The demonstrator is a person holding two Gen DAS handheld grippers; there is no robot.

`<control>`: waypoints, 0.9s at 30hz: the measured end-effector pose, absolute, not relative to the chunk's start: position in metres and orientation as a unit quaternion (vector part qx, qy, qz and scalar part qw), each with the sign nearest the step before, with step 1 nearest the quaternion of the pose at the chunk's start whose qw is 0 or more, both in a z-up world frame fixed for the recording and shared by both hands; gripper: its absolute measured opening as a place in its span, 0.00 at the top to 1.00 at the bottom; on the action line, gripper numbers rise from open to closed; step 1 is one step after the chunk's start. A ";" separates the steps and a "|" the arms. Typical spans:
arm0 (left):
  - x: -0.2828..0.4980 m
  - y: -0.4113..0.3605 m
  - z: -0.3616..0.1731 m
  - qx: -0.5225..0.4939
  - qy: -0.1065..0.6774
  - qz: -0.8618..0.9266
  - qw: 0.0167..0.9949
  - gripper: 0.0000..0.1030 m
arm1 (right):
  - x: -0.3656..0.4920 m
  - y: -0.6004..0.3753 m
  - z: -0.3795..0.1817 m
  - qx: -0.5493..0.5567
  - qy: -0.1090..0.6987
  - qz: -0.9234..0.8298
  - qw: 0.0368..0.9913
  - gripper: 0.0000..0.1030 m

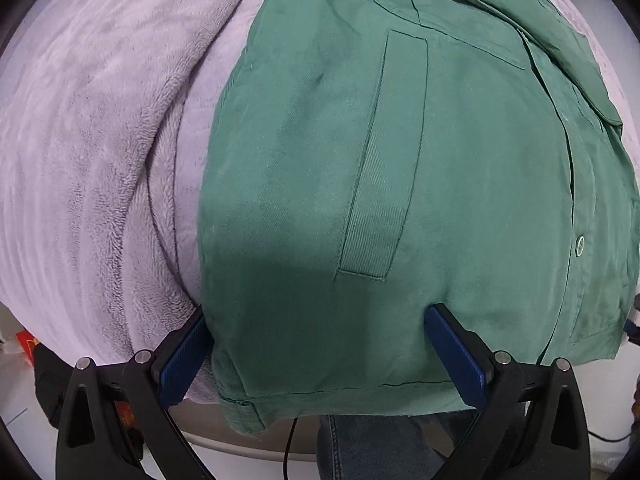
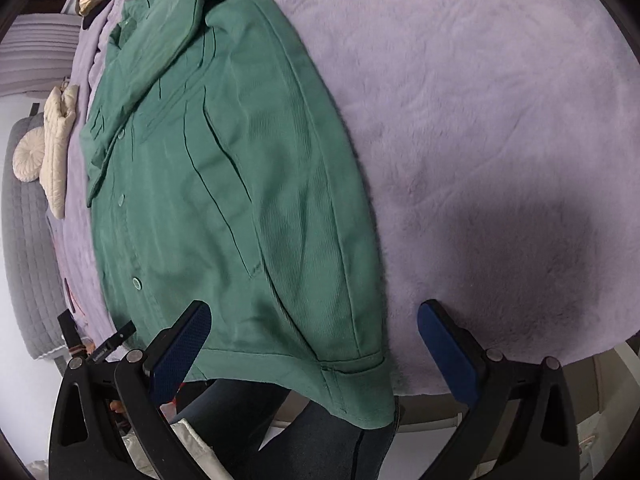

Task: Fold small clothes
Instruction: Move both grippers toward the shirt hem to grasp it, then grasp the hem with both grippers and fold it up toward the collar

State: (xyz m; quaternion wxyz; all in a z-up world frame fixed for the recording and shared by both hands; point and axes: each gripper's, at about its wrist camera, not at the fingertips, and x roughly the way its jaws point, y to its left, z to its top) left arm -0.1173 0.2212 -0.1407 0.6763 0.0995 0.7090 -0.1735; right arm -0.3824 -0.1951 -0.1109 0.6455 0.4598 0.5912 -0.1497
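My left gripper [image 1: 316, 344] and right gripper [image 2: 316, 340] hover with jaws spread over the green jacket [image 1: 400, 160] hem at the bed [image 2: 480, 120] edge, ready to pinch both corners.

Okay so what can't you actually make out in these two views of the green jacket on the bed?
- Green jacket: in the left wrist view, its collar end runs past the top edge.
- Left gripper: whether its open fingers touch the fabric, since depth is unclear.
- Hem corner: in the right wrist view, it hangs over the lilac blanket edge, hiding its underside.
- Cream items: too distorted at the left rim to identify.
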 end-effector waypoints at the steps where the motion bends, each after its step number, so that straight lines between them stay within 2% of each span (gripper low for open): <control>1: -0.117 0.220 -0.142 0.097 0.710 -0.174 0.675 0.00 | -0.380 -0.191 -0.114 0.462 0.591 -0.143 0.645 0.00; 7: -0.116 0.210 -0.133 0.092 0.703 -0.213 0.673 0.00 | -0.363 -0.167 -0.102 0.483 0.561 -0.057 0.670 0.00; 11: -0.121 0.213 -0.144 0.103 0.709 -0.212 0.665 0.00 | -0.368 -0.169 -0.105 0.481 0.566 -0.068 0.666 0.00; 13: -0.119 0.213 -0.141 0.101 0.706 -0.210 0.668 0.15 | -0.375 -0.174 -0.112 0.501 0.560 -0.086 0.654 0.03; 14: -0.118 0.213 -0.137 0.104 0.704 -0.210 0.671 0.32 | -0.378 -0.175 -0.113 0.512 0.553 -0.095 0.650 0.08; 15: -0.117 0.216 -0.133 0.104 0.701 -0.214 0.673 0.58 | -0.380 -0.176 -0.113 0.518 0.549 -0.102 0.648 0.34; 16: -0.115 0.216 -0.128 0.105 0.698 -0.221 0.673 0.72 | -0.381 -0.175 -0.112 0.521 0.550 -0.105 0.644 0.57; 17: -0.113 0.214 -0.122 0.107 0.697 -0.226 0.672 0.87 | -0.381 -0.174 -0.113 0.524 0.554 -0.105 0.638 0.88; 20: -0.102 0.218 -0.105 0.066 0.702 -0.263 0.658 0.90 | -0.382 -0.172 -0.106 0.553 0.528 -0.078 0.640 0.88; 27: -0.042 0.223 -0.049 -0.075 0.691 -0.318 0.644 0.90 | -0.359 -0.182 -0.049 0.646 0.361 0.007 0.673 0.88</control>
